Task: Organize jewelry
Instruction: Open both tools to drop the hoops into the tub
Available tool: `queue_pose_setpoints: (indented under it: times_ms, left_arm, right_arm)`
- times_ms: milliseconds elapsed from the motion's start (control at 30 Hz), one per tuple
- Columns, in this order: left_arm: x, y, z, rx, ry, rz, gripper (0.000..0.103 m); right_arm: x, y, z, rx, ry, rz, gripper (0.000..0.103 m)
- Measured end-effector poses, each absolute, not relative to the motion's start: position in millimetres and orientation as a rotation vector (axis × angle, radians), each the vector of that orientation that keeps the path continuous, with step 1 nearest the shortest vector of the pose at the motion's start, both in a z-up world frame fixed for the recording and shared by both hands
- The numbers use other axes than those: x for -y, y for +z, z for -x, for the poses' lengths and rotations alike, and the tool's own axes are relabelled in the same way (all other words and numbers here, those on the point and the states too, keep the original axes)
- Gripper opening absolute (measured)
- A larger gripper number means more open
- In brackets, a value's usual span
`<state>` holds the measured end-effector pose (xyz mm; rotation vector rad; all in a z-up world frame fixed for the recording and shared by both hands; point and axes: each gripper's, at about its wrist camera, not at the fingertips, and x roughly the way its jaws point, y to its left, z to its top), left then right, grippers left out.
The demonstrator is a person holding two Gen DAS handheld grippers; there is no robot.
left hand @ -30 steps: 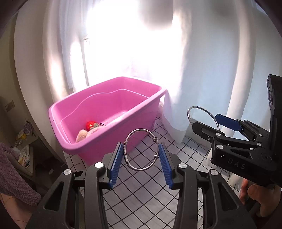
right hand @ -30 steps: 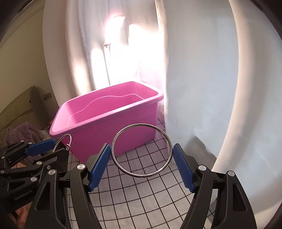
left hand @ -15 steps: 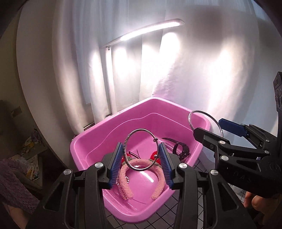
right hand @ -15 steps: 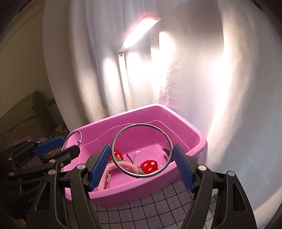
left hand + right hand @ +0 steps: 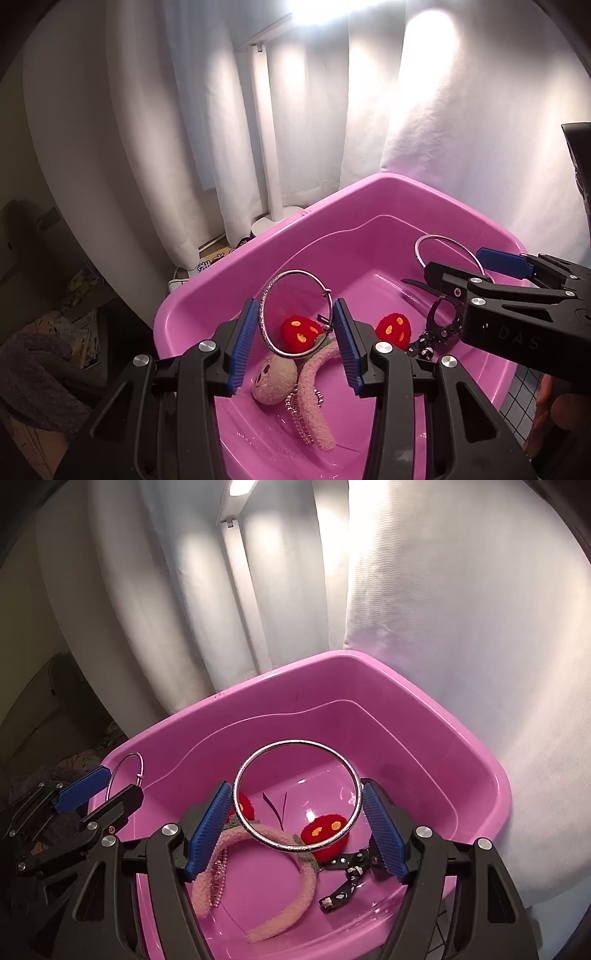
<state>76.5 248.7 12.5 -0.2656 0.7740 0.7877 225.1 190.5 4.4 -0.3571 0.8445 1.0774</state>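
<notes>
The smaller silver bangle [image 5: 295, 314] stands on edge between the blue pads of the left claw [image 5: 295, 347], pinched across its width, its open face turned toward the camera and its little clasp bead at the upper right. The larger silver bangle [image 5: 297, 795] sits the same way in the right claw [image 5: 297, 834], whose jaws stand wider to span it, pads pressing its two sides. A ring has no long axis to speak of; what matters is that each hoop's plane is near upright, so on release I judge it would fall edge first and tip flat.

Both hoops hang above the pink tub [image 5: 491, 775], inside its rim, with the tub floor straight below and ahead of each claw. The right claw's bangle is over the tub's middle, the left one nearer the tub's left wall.

On the tub floor lie a pink fuzzy headband [image 5: 291, 908] with red plush strawberries [image 5: 325, 836], a pearl strand [image 5: 218, 878] and a black strap [image 5: 343, 886]
</notes>
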Motion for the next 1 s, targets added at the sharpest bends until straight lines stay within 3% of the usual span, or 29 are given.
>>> queue_pose_setpoints:
  times_ms: [500, 533, 567, 633, 1000]
  left_arm:
    - [-268.2, -20.8, -91.0, -0.967, 0.808, 0.337, 0.042]
    - [-269.0, -21.4, -90.9, -0.971, 0.813, 0.339, 0.046]
    - [-269.7, -21.3, -90.0, -0.972, 0.82, 0.342, 0.06]
    - [-269.7, -16.9, -88.5, -0.952, 0.83, 0.342, 0.076]
    - [-272.2, -18.3, -82.7, -0.96, 0.859, 0.36, 0.09]
  right_arm:
    - [-214.9, -29.2, -250.6, -0.997, 0.971, 0.412, 0.07]
    - [-215.0, -28.9, -250.5, -0.998, 0.969, 0.403, 0.071]
    - [-214.3, -28.3, -252.4, -1.008, 0.966, 0.389, 0.071]
    - [-213.2, -27.1, -254.5, -1.022, 0.969, 0.365, 0.072]
    - [-205.1, -9.1, -251.3, -0.994, 0.953, 0.364, 0.072]
